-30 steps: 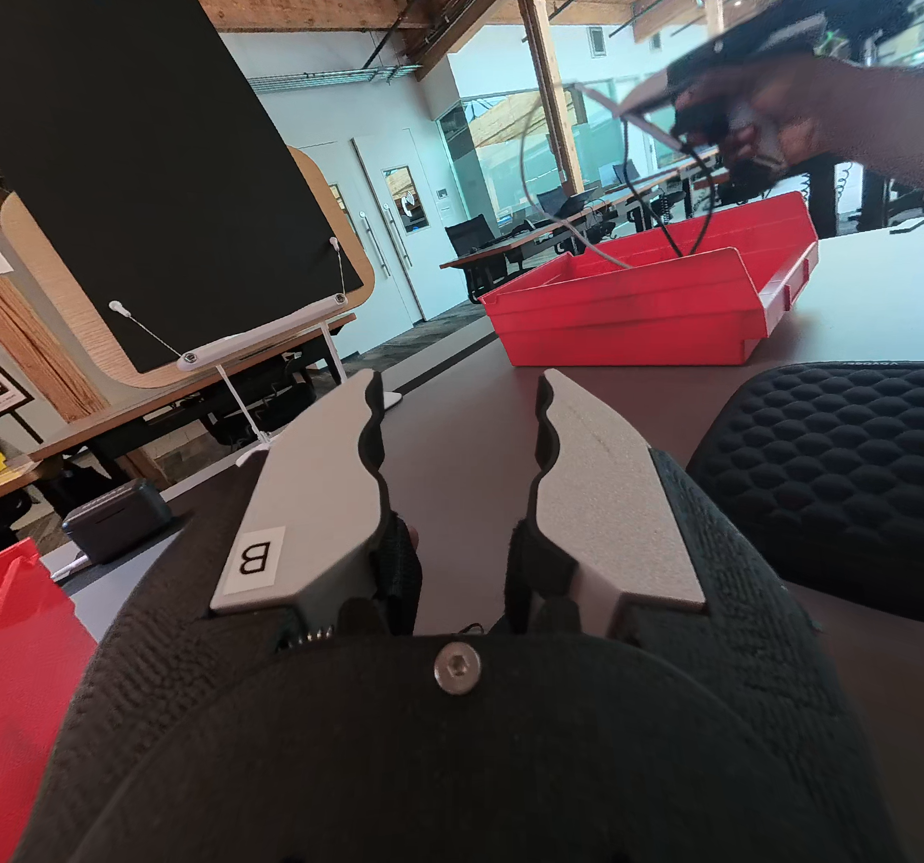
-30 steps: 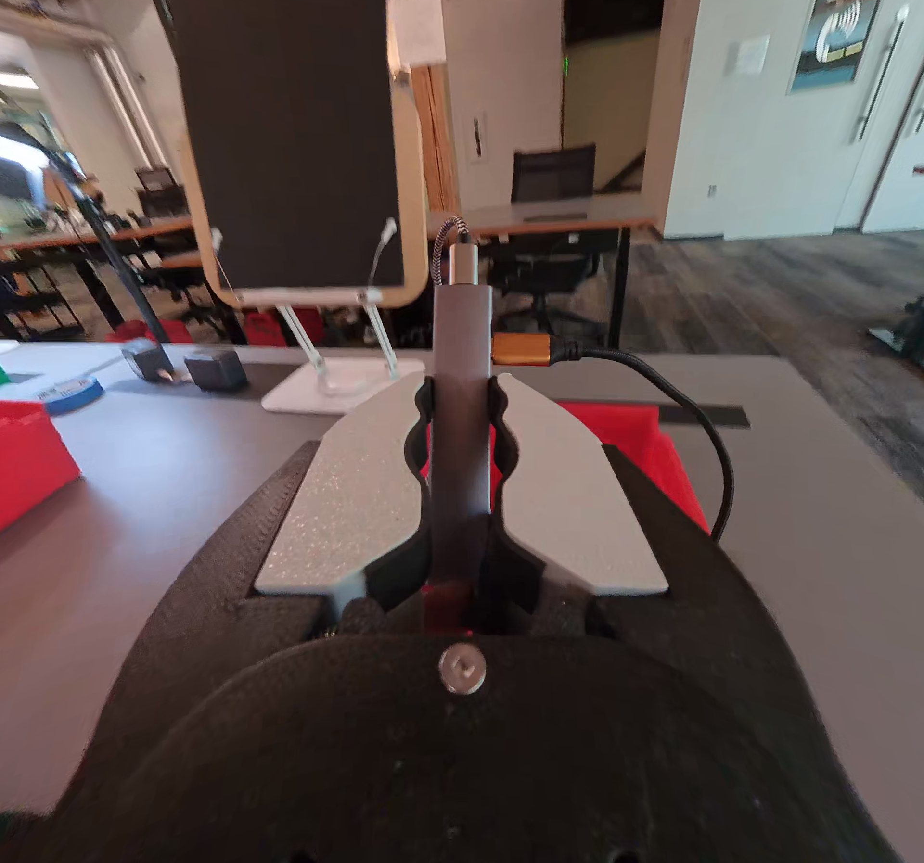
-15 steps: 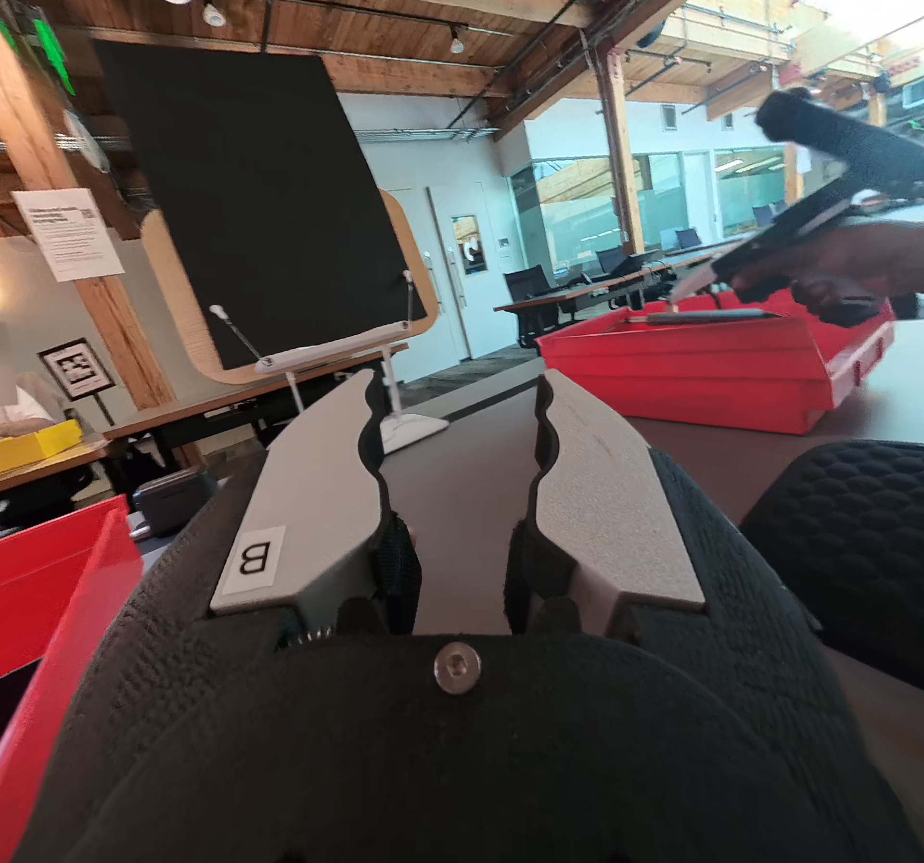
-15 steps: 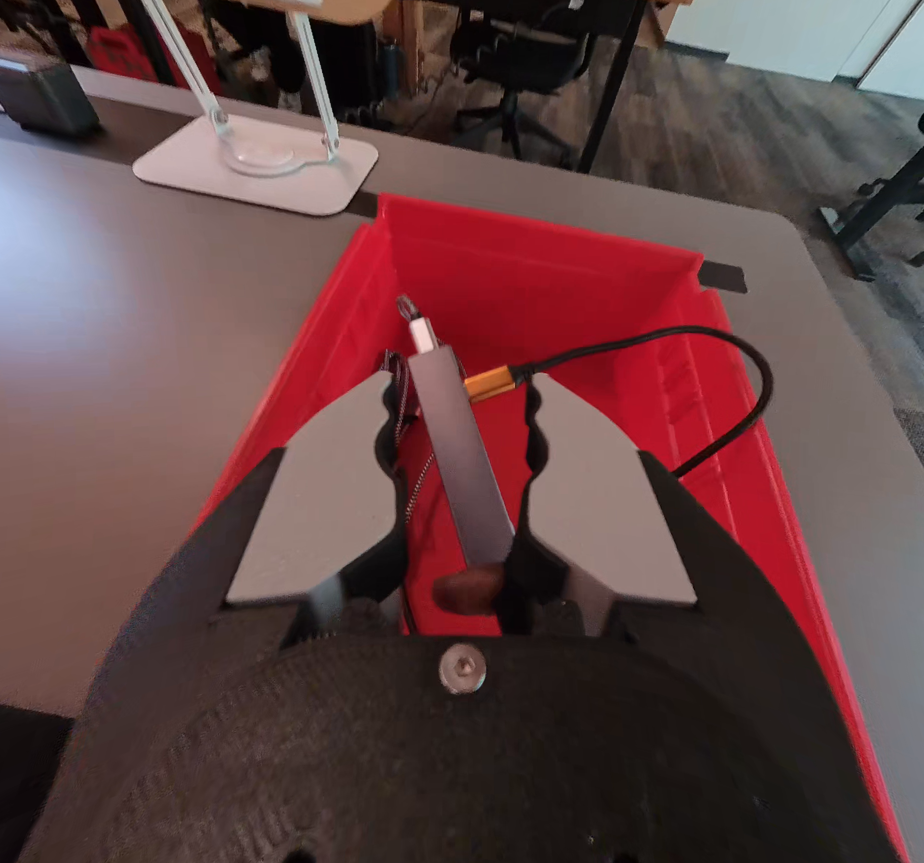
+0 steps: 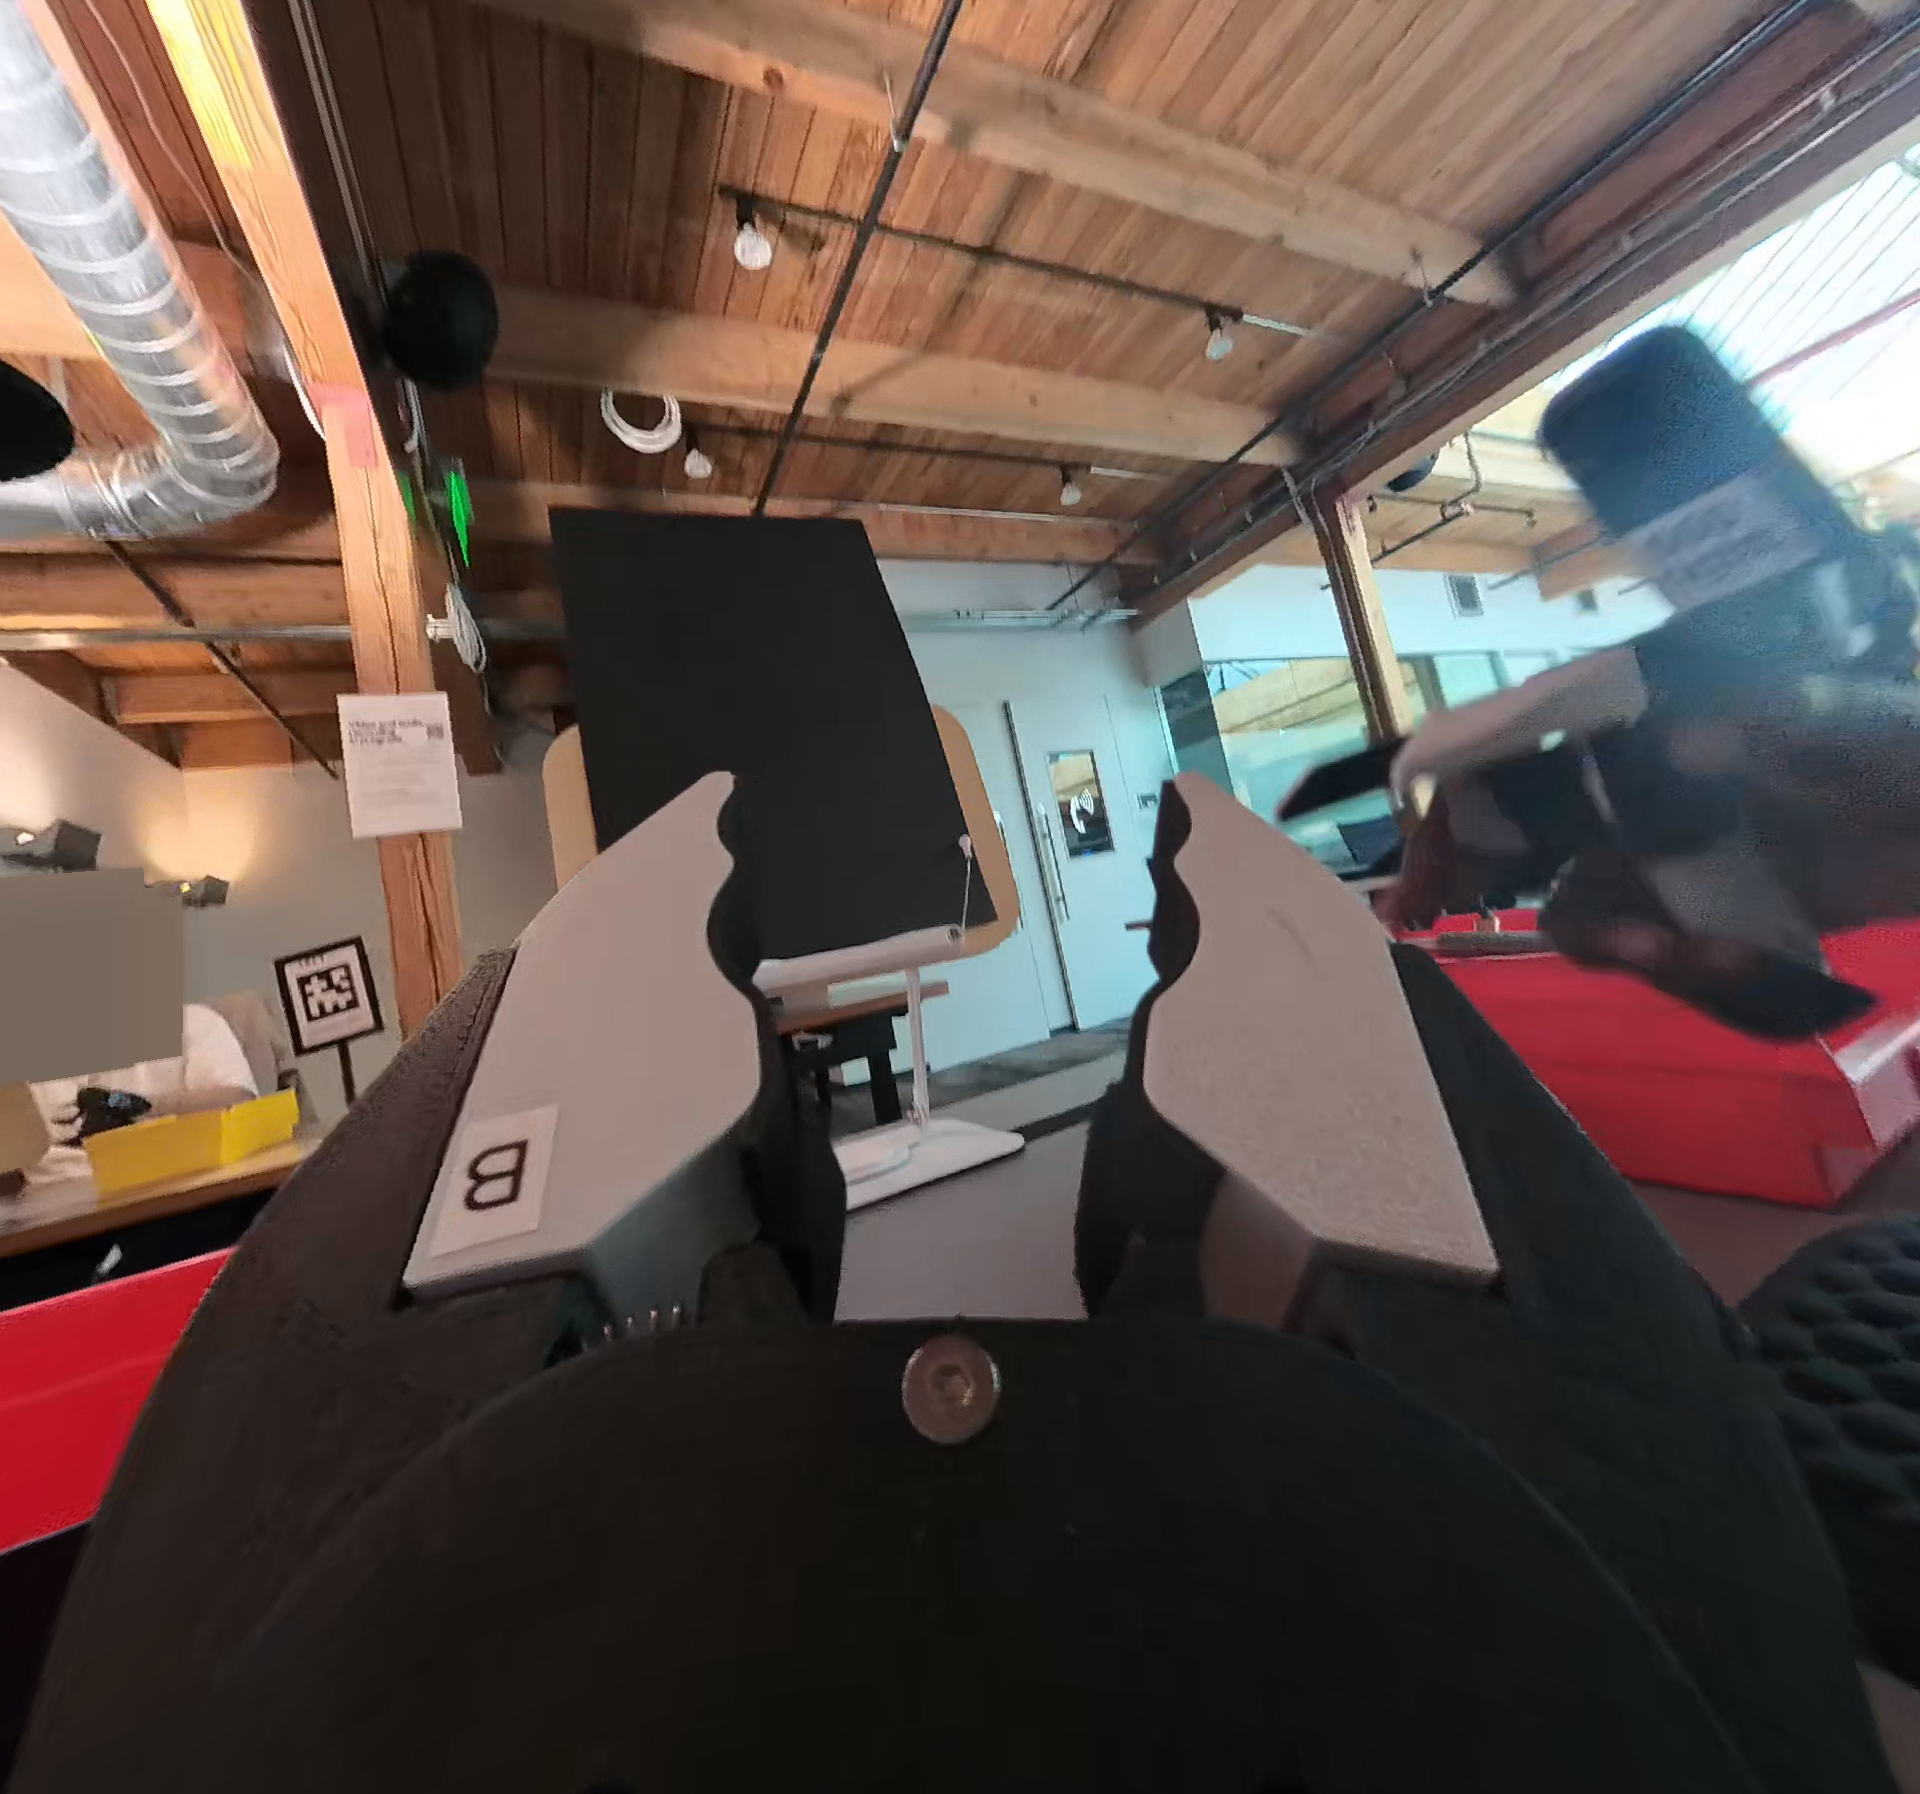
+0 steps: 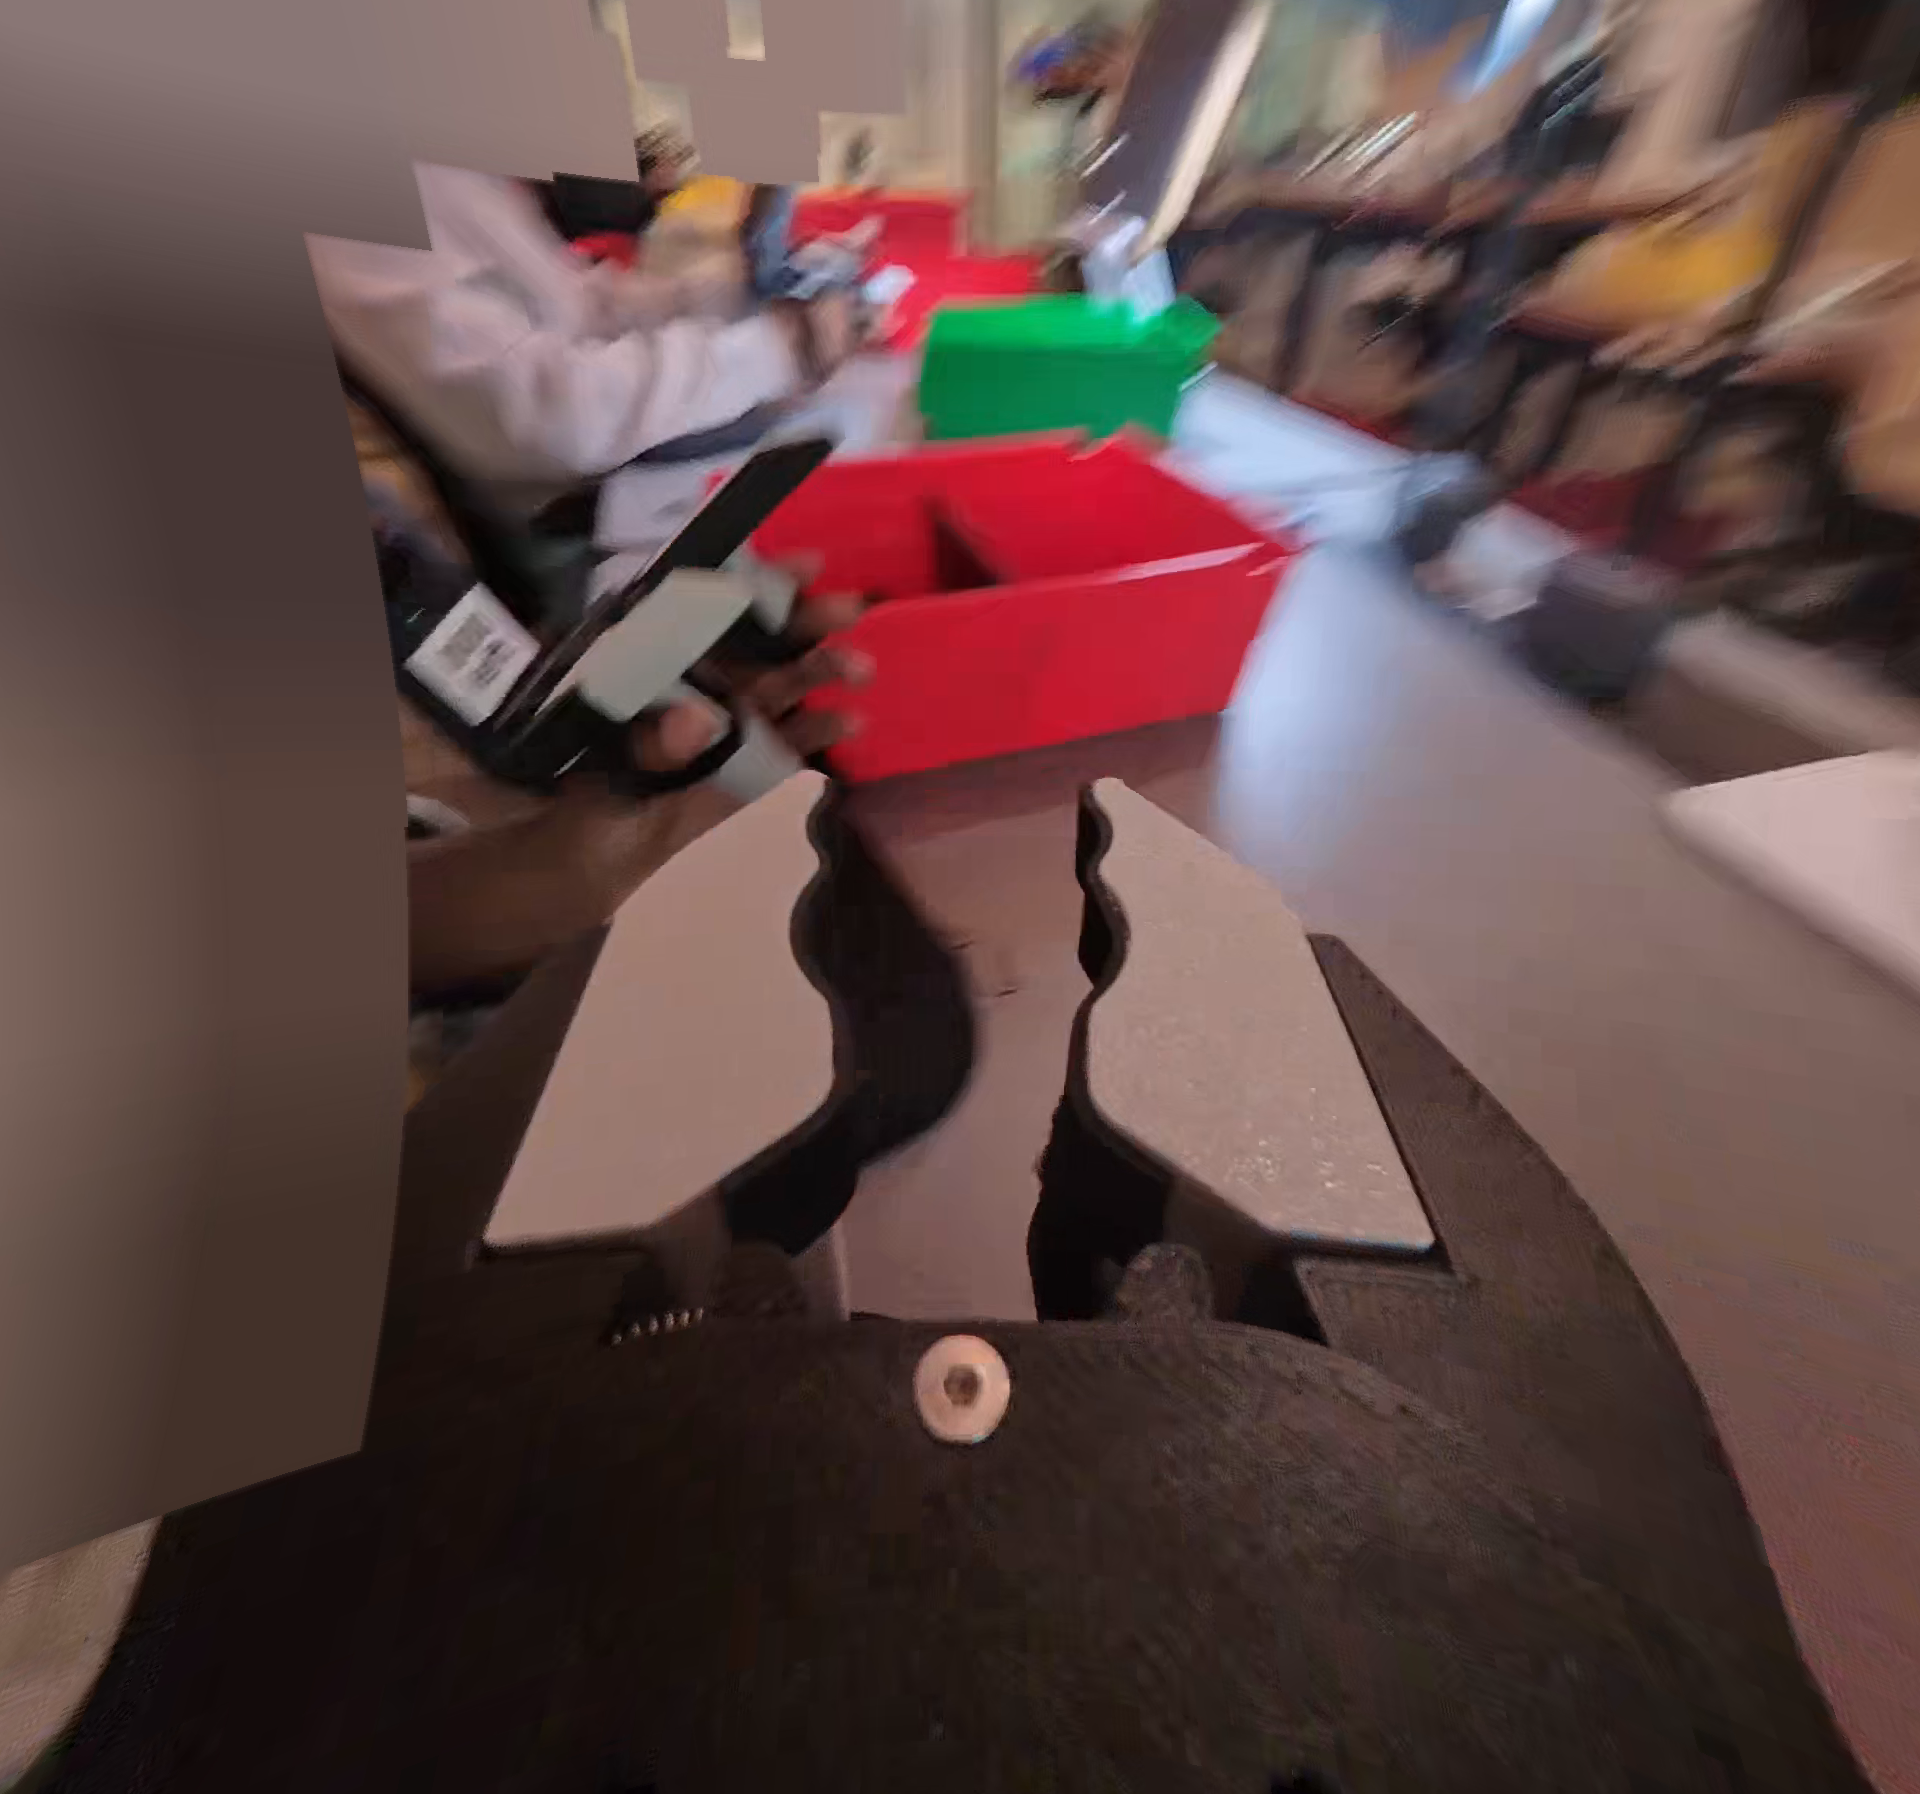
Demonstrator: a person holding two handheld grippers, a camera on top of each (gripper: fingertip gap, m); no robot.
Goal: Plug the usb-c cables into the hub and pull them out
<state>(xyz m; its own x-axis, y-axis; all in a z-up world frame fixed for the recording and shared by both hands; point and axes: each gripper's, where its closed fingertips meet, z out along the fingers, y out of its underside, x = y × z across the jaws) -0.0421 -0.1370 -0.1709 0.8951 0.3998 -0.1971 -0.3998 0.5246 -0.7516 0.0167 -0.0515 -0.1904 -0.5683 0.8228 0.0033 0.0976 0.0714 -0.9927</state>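
My left gripper [image 5: 951, 799] is open and empty, tilted up toward the ceiling above the dark table [image 5: 956, 1235]. The other gripper [image 5: 1683, 809] shows blurred at the right in a hand, over a red bin [image 5: 1662, 1069]. In the right wrist view, which is motion-blurred, my right gripper [image 6: 956, 794] is open and empty above the table [image 6: 1455, 913]. It faces the left gripper [image 6: 665, 643], held in a hand. The hub and the usb-c cables are not visible in either view.
A black board on a white stand [image 5: 769, 736] stands at the table's far edge. A divided red bin [image 6: 1039, 622] and a green bin [image 6: 1060, 373] lie ahead of the right gripper. A black textured pad [image 5: 1849, 1381] sits at the right. A person in white [image 6: 582, 362] sits behind.
The right gripper opened, left the hub with its cable in the red bin, and swung round toward the left gripper. The left gripper tilted upward and opened wider.
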